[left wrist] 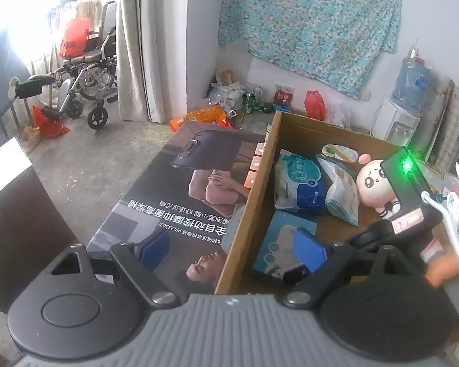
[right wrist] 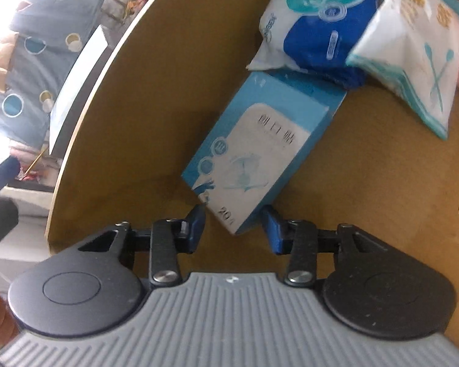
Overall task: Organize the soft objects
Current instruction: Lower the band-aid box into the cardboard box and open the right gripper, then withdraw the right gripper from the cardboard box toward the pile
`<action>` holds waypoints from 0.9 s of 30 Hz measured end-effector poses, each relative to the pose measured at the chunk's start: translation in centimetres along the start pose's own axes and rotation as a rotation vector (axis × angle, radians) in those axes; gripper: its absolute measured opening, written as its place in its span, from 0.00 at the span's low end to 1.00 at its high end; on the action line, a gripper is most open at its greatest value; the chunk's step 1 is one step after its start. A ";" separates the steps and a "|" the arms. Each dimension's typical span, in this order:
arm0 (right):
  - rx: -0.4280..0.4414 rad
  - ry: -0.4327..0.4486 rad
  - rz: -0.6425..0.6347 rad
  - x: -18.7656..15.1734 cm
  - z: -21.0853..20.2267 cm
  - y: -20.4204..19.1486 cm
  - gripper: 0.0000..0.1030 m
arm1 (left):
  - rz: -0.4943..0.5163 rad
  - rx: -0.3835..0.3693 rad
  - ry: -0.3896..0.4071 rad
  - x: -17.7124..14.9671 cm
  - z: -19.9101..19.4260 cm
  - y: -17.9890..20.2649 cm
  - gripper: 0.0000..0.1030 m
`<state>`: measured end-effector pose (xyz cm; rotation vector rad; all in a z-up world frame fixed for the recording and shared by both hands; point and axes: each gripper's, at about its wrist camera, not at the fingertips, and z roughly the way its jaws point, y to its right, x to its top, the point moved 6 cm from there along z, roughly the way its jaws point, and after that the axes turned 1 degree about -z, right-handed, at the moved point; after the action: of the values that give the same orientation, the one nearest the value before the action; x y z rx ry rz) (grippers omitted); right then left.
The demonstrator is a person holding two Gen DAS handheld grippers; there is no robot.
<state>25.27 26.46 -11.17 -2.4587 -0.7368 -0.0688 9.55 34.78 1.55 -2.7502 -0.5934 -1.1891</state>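
Observation:
An open cardboard box (left wrist: 261, 180) holds a pink plush doll (left wrist: 371, 183), a blue-and-white soft pack (left wrist: 300, 180), a white-and-teal pouch (left wrist: 341, 197) and a flat blue carton (left wrist: 277, 244). My left gripper (left wrist: 232, 252) is open and empty, straddling the box's left wall from above. In the right wrist view my right gripper (right wrist: 234, 224) has its blue pads touching both sides of the blue carton's (right wrist: 254, 153) near corner on the box floor (right wrist: 367, 183). The soft pack (right wrist: 315, 21) and pouch (right wrist: 413, 61) lie beyond. The right gripper's black body (left wrist: 405, 183) partly hides the doll.
Left of the cardboard box lies a large printed package (left wrist: 180, 202). A wheelchair (left wrist: 85, 70) stands at the back left, and bags and bottles (left wrist: 229, 98) clutter the floor by the wall. A water dispenser (left wrist: 404, 104) is at the back right. A hand (left wrist: 446, 270) shows at the right edge.

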 end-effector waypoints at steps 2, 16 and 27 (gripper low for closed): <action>-0.003 0.029 0.018 0.4 -0.2 0.2 0.33 | -0.004 -0.004 -0.006 -0.3 0.1 -0.2 0.87; 0.072 0.186 0.150 1.0 -4.9 4.2 0.31 | 0.014 -0.031 -0.011 -1.3 -0.3 1.3 0.87; 0.239 0.550 0.052 -7.7 -20.6 3.1 0.63 | 0.151 -0.238 0.148 -3.5 -5.8 10.9 0.96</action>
<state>22.57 9.51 2.98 -2.0836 -0.4094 -0.5769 7.56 22.32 3.80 -2.7981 -0.2385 -1.4955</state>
